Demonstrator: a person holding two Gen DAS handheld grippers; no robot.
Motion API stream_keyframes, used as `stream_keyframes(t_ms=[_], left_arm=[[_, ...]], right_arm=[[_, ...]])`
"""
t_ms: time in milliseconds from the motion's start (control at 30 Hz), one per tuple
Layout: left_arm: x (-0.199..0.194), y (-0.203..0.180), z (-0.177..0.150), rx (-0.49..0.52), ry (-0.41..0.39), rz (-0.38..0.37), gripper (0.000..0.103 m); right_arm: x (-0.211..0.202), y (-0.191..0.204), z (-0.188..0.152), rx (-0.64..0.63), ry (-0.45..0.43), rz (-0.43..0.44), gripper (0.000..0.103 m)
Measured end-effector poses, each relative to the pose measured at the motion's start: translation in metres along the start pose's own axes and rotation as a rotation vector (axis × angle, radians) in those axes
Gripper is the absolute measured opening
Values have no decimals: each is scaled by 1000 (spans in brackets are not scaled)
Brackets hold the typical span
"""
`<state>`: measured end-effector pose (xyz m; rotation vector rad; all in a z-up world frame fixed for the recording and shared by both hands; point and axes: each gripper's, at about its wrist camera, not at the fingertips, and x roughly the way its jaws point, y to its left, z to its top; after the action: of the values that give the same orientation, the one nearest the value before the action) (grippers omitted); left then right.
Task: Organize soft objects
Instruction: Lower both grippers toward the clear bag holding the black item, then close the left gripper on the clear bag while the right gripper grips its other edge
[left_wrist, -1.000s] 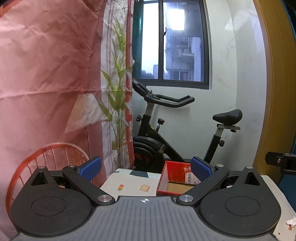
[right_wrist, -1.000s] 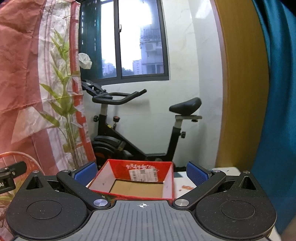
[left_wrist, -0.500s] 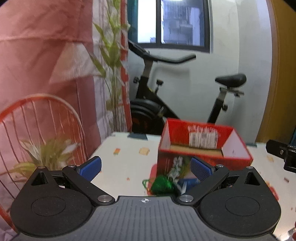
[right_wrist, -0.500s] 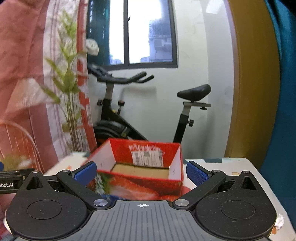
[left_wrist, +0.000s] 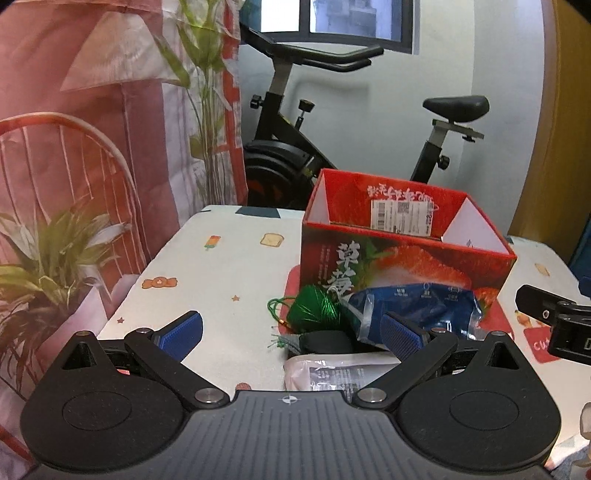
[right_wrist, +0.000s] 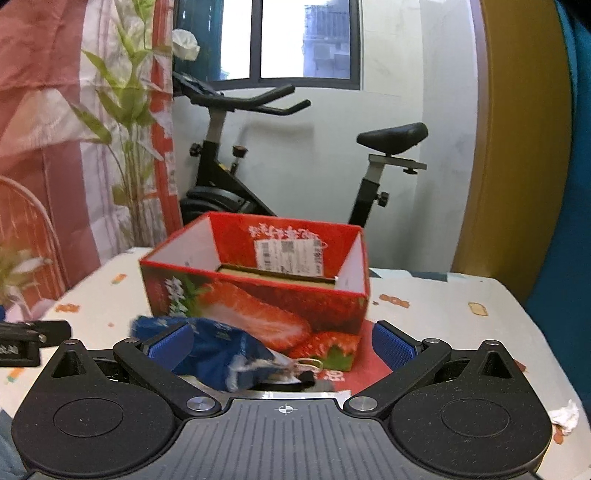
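Observation:
A red open-topped strawberry box (left_wrist: 402, 254) (right_wrist: 258, 295) stands on the patterned table. Piled in front of it are a green thread bundle (left_wrist: 314, 308), a blue plastic packet (left_wrist: 417, 306) (right_wrist: 218, 350), a dark strap (left_wrist: 325, 341) and a clear printed bag (left_wrist: 332, 373). My left gripper (left_wrist: 291, 330) hovers open just short of the pile, nothing between its fingers. My right gripper (right_wrist: 282, 343) is open too, above the blue packet, with its left pad (right_wrist: 171, 341) near the packet.
An exercise bike (left_wrist: 295, 147) (right_wrist: 236, 162) stands behind the table under a window. A red-and-white curtain (left_wrist: 92, 129) hangs at the left. A crumpled white tissue (right_wrist: 565, 415) lies at the table's right edge. The right gripper's body (left_wrist: 554, 317) shows at the right of the left wrist view.
Both grippers have tilted down and moved toward the table. The box now sits closer, and the pile of soft things in front of it has come into view.

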<state>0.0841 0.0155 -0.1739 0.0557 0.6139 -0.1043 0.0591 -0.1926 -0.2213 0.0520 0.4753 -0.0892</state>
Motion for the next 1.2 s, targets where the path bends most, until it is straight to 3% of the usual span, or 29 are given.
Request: stream_keyframes(t_ms=[333, 600, 833, 1200], left_arm=[[33, -3, -24, -27, 119, -55, 99], [57, 6, -45, -81, 237, -105, 78], [63, 9, -59, -64, 287, -170, 58], [78, 18, -73, -137, 323, -263, 56]], right_arm=[[29, -15, -37, 10, 111, 59, 100], [50, -19, -78, 10, 253, 105, 76], [54, -29, -87, 76, 271, 118, 76], [60, -26, -97, 66, 288, 147, 74]])
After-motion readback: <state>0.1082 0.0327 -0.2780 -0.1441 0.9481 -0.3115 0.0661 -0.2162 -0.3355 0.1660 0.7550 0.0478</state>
